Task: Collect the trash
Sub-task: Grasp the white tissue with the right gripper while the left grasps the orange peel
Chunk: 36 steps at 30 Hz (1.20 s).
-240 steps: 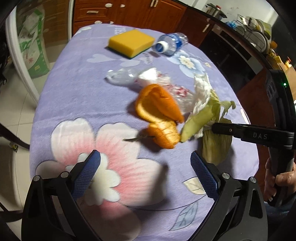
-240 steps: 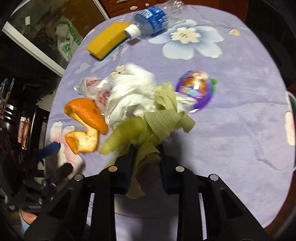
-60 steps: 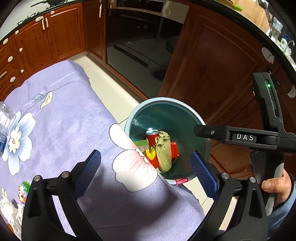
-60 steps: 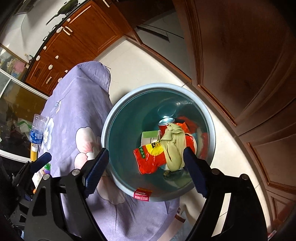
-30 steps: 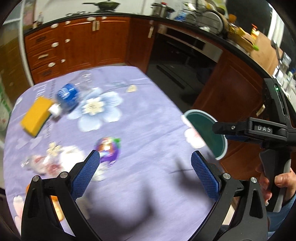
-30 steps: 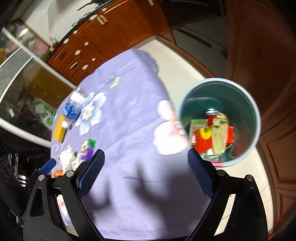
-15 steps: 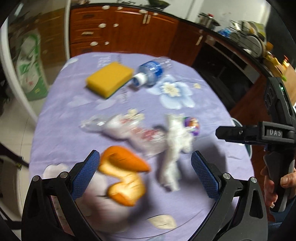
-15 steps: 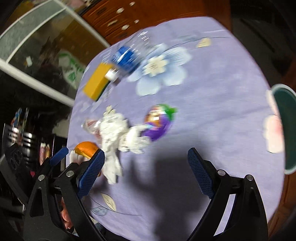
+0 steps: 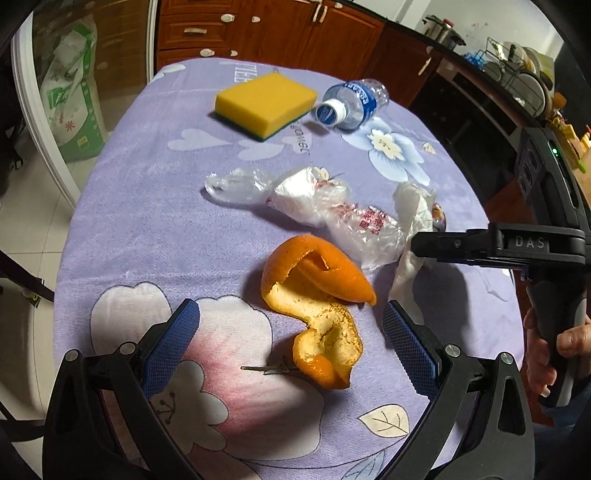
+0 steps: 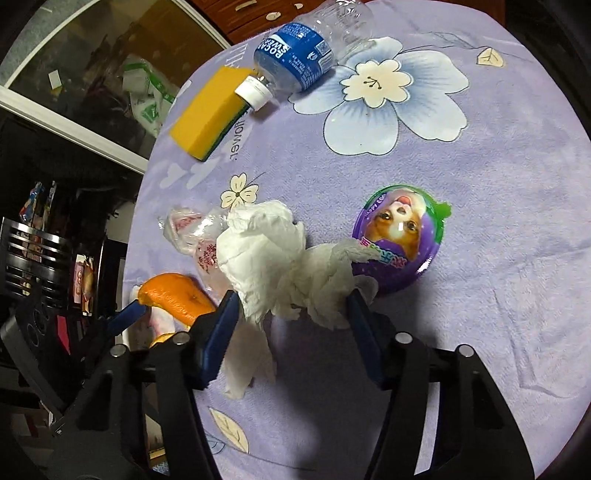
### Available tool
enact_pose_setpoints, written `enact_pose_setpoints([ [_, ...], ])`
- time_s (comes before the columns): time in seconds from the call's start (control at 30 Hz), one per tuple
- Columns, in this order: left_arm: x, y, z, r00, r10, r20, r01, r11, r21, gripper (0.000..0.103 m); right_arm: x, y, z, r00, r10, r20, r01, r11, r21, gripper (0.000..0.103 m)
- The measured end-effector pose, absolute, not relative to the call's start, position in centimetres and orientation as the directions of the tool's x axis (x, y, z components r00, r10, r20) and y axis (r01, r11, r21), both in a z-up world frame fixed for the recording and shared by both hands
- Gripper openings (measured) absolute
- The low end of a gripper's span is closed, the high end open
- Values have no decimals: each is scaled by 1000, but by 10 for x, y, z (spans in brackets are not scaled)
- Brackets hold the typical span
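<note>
An orange peel (image 9: pixel 317 295) lies on the purple flowered tablecloth (image 9: pixel 155 221), between the wide-open fingers of my left gripper (image 9: pixel 291 332), which is empty. The peel also shows at the left of the right wrist view (image 10: pixel 173 295). A crumpled white tissue (image 10: pixel 273 266) lies between the open fingers of my right gripper (image 10: pixel 291 310), apart from both pads. The tissue also shows in the left wrist view (image 9: pixel 413 210). A crumpled clear plastic bag (image 9: pixel 317 203) lies behind the peel. A purple egg-shaped wrapper with a dog picture (image 10: pixel 399 236) touches the tissue's right end.
A yellow sponge (image 9: pixel 266 103) and a lying plastic bottle with a blue label (image 9: pixel 351 103) sit at the far end of the table. A small twig (image 9: pixel 269 369) lies by the peel. Wooden cabinets (image 9: pixel 280 33) stand behind the table.
Both grippers swung from the teal bin back over the table and lowered. The left now brackets the orange peel and the right brackets the tissue. Both stay open.
</note>
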<state>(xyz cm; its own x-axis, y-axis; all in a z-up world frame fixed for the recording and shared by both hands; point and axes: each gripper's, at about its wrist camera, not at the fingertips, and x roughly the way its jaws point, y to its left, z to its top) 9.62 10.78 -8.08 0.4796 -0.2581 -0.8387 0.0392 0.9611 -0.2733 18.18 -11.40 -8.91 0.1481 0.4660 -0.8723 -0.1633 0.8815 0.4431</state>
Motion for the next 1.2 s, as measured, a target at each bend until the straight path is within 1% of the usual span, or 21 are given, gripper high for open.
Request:
enact_pose_setpoints([
  [0.17,99,103,-88,463,-268,-845,47,959,-279,99,182,-111,-92,177,438,-882,-197,893,404,56],
  [0.23,102,99,-89,459,-268,-847,53,960,-275,99,180,-110,-92,198,412,-889,-211,904,371,49],
  [0.27,103,98,-90,458,-265,-849,55,961,-271,99,179,-110,-92,214,390,-895,-220,912,345,29],
  [0.3,105,96,-90,457,-264,-850,57,962,-268,99,179,-109,-95,204,395,-896,-223,910,350,15],
  [0.5,113,96,-91,456,-264,-850,48,961,-272,99,178,-114,-94,187,447,-875,-225,886,404,10],
  [0.67,117,89,-93,449,-244,-860,60,968,-244,99,176,-133,-87,216,457,-863,-192,886,421,10],
  [0.8,125,81,-93,447,-272,-852,76,961,-267,98,175,-149,-87,228,456,-860,-158,889,429,10],
  [0.83,126,78,-92,451,-283,-846,85,958,-275,96,175,-151,-87,231,458,-859,-152,889,433,10],
  [0.9,125,71,-91,460,-252,-851,95,967,-236,62,174,-156,-86,236,463,-855,-143,886,441,10],
  [0.93,124,66,-90,466,-234,-853,105,972,-209,56,174,-157,-86,238,465,-853,-140,885,443,10],
  [1.0,122,67,-88,469,-244,-849,100,970,-224,42,173,-161,-86,240,469,-850,-137,883,448,10],
  [1.07,119,68,-85,478,-236,-846,86,971,-223,36,171,-165,-84,246,475,-845,-132,880,456,10],
  [1.1,117,69,-84,481,-231,-846,79,972,-221,29,170,-168,-83,248,480,-842,-131,877,461,10],
  [1.2,111,70,-78,489,-229,-842,72,972,-223,27,168,-171,-80,256,492,-832,-132,871,474,10],
])
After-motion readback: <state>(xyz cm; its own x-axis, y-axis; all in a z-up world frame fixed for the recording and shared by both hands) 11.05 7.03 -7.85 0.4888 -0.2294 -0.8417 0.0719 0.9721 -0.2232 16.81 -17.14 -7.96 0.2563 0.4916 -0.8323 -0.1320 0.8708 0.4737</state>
